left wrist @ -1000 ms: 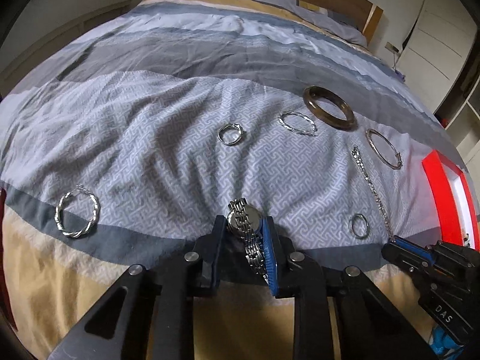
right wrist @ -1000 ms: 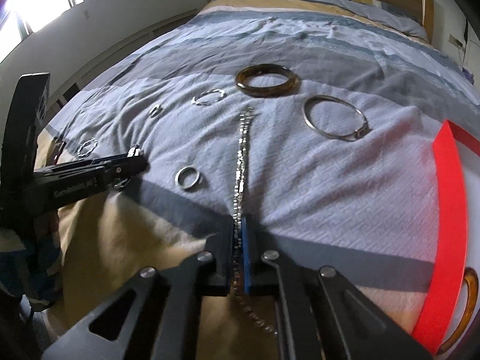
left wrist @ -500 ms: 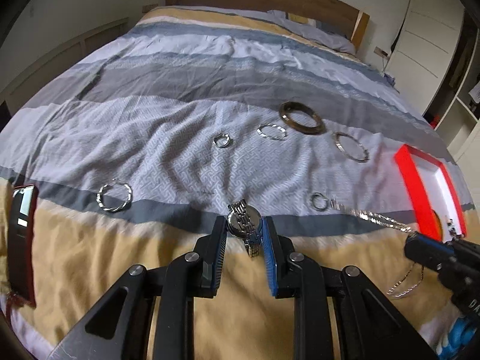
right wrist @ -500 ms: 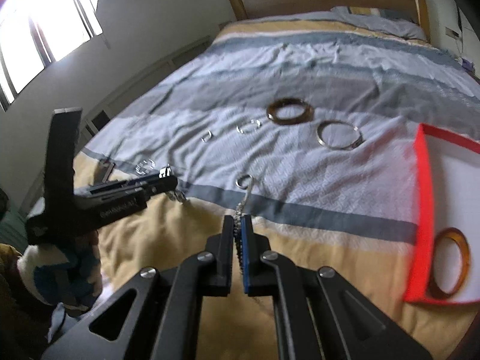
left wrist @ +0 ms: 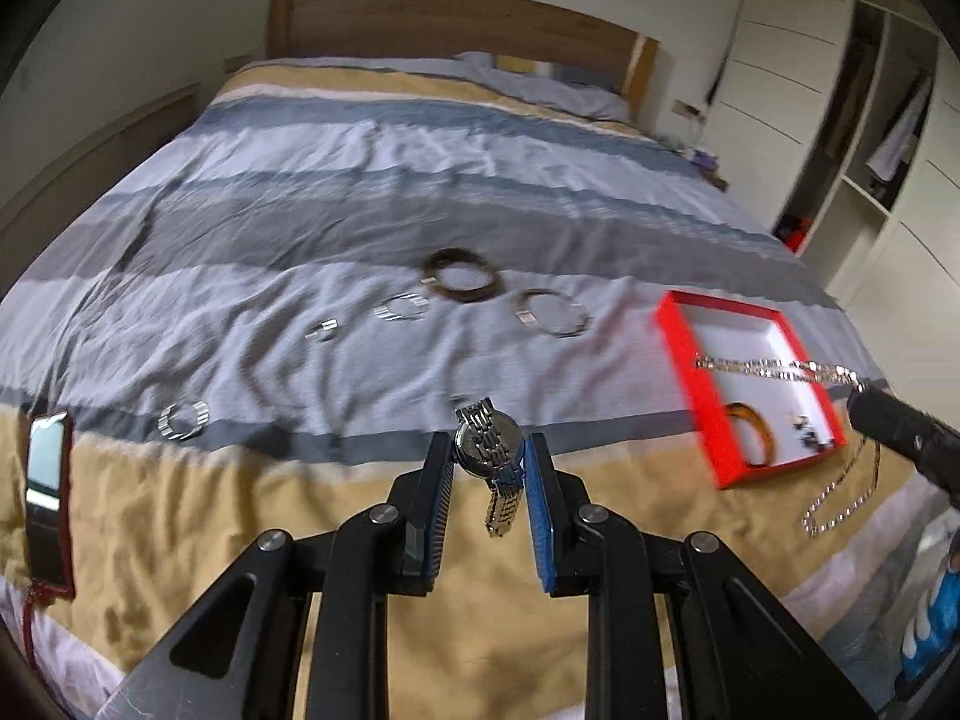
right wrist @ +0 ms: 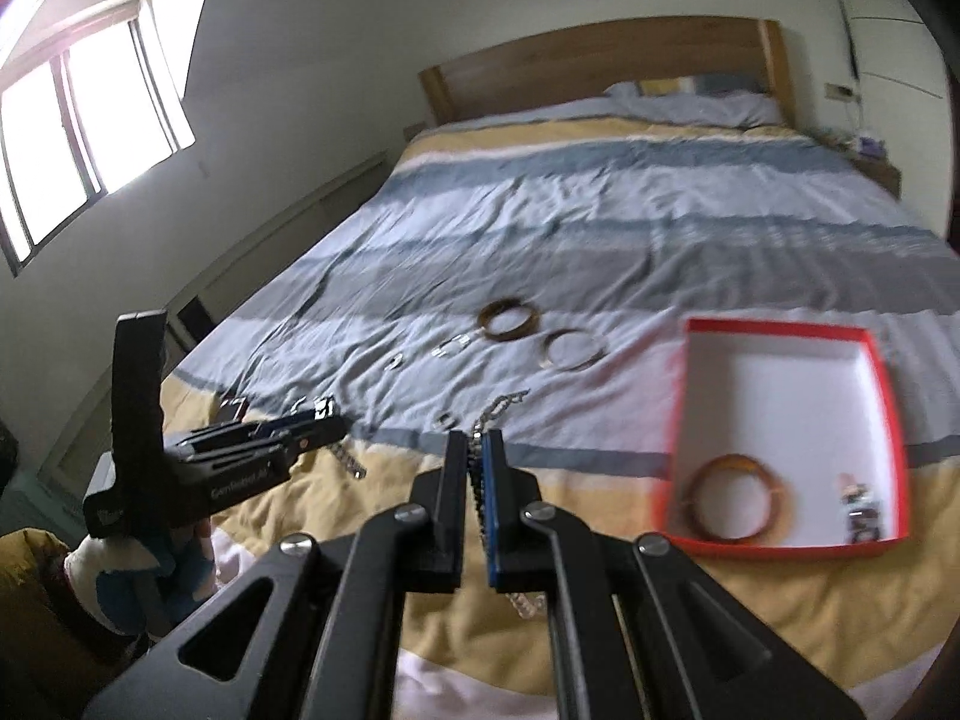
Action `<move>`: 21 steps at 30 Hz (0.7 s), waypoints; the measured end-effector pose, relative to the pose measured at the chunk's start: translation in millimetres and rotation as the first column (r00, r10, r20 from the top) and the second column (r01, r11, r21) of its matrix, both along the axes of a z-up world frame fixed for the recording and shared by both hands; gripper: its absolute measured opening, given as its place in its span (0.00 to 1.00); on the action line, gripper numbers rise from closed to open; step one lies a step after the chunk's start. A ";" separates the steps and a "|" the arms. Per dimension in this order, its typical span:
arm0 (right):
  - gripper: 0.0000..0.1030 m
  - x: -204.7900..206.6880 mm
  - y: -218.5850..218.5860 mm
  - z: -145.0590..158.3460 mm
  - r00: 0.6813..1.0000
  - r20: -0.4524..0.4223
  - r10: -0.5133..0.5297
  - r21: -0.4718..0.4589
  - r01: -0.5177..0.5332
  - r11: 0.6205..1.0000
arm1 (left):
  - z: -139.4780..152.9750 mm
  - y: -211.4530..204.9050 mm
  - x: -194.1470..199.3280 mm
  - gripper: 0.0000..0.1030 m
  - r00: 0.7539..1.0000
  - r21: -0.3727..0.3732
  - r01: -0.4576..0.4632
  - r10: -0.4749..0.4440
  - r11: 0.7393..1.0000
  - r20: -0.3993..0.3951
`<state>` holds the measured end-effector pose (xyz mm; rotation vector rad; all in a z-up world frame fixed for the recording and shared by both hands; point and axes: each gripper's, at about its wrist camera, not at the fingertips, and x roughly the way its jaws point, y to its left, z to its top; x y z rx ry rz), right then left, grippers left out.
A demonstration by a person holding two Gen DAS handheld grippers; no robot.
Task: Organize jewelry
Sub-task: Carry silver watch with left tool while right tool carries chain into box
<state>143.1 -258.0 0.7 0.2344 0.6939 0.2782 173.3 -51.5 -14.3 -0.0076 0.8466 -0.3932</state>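
Note:
My left gripper (left wrist: 487,456) is shut on a silver watch (left wrist: 487,441), held above the bed with its band hanging down. My right gripper (right wrist: 478,450) is shut on a silver chain (right wrist: 501,405), lifted off the bed; the chain (left wrist: 780,369) hangs across the red box in the left wrist view. The red box (right wrist: 786,324) lies at the right with an amber bangle (right wrist: 733,501) and a small dark piece (right wrist: 861,516) inside. A brown bangle (left wrist: 461,275), a thin silver bangle (left wrist: 552,313) and several silver rings (left wrist: 401,307) lie on the blanket.
A phone in a red case (left wrist: 47,495) lies at the bed's left edge. The striped blanket (left wrist: 360,180) covers the bed up to the wooden headboard (left wrist: 450,24). A wardrobe (left wrist: 840,120) stands at the right, a window (right wrist: 78,138) at the left.
Both grippers have lifted up and back from the bed with the watch and the chain. The chain now hangs free, swung toward the red box.

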 end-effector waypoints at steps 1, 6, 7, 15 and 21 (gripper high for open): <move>0.04 -2.1 -10.4 4.2 1.000 0.005 -0.017 -0.001 0.017 1.000 | 1.7 -6.6 -0.4 0.23 1.000 -0.003 0.011 -0.011 1.000 0.002; 0.04 -3.4 -64.3 21.2 0.995 0.032 -0.096 -0.016 0.097 0.995 | 14.0 -63.7 5.1 0.23 0.995 -0.014 0.102 -0.101 0.995 0.019; 0.04 -2.5 -73.1 23.1 0.994 0.034 -0.107 -0.020 0.107 0.994 | 16.2 -78.7 8.5 0.23 0.992 -0.018 0.121 -0.121 0.992 0.023; 0.04 34.6 -144.0 -1.3 0.984 0.006 -0.178 -0.040 0.178 0.983 | 4.9 -180.2 45.3 0.23 0.969 -0.021 0.248 -0.247 0.969 0.006; 0.04 65.9 -186.1 -53.5 0.973 -0.066 -0.223 -0.035 0.221 0.975 | -36.4 -240.2 74.0 0.23 0.952 0.022 0.303 -0.301 0.953 -0.060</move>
